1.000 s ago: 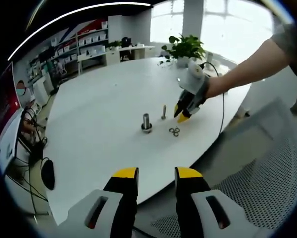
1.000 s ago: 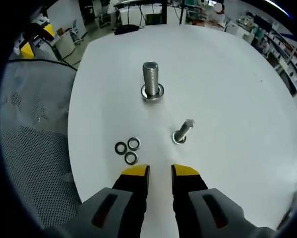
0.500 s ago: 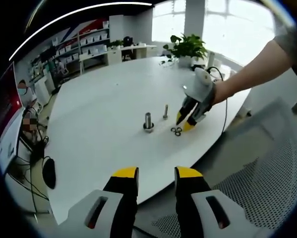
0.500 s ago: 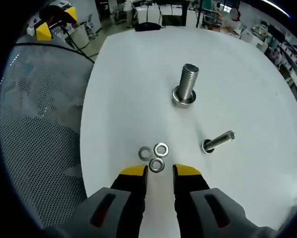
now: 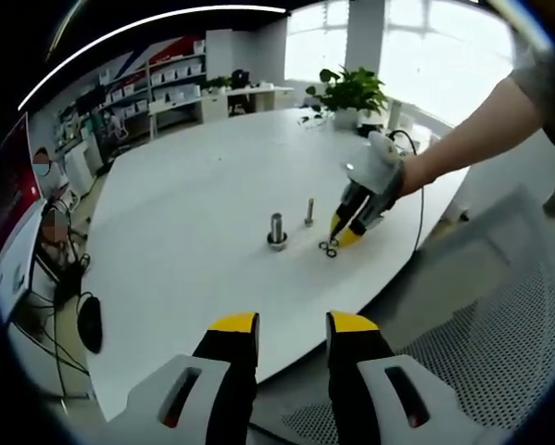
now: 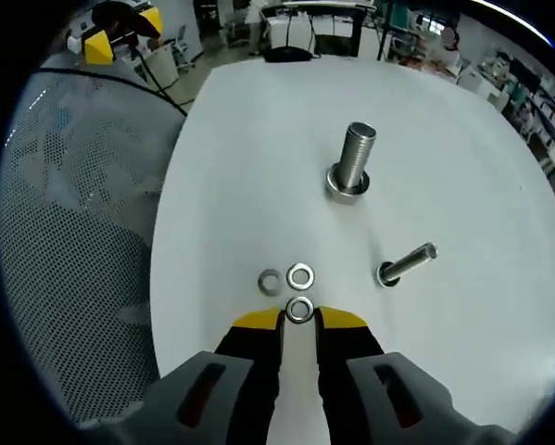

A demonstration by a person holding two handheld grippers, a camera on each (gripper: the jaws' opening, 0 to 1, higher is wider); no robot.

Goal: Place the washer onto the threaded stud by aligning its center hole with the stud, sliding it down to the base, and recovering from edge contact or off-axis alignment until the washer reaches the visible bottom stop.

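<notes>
Three small metal washers [image 5: 329, 247] lie close together near the front edge of the white table [image 5: 194, 213]. In the right gripper view, the nearest washer [image 6: 299, 311] lies flat between the yellow tips of my right gripper [image 6: 299, 321], whose jaws stand narrowly open on either side of it. The other two washers [image 6: 301, 275] lie just beyond. The thick threaded stud [image 6: 354, 158] stands upright on its base further on; a thin bolt [image 6: 409, 263] stands to its right. My left gripper [image 5: 293, 324] hangs open, off the table edge, holding nothing. It looks at the right gripper [image 5: 340, 232] over the washers.
A mesh chair [image 6: 73, 232] stands left of the table edge. A potted plant [image 5: 349, 90] sits at the table's far side. A cable [image 5: 416, 199] trails from the right gripper. Shelves and desks line the room behind.
My right gripper has come down and forward over the nearest washer, and its jaws have narrowed around it. The left gripper has stayed still.
</notes>
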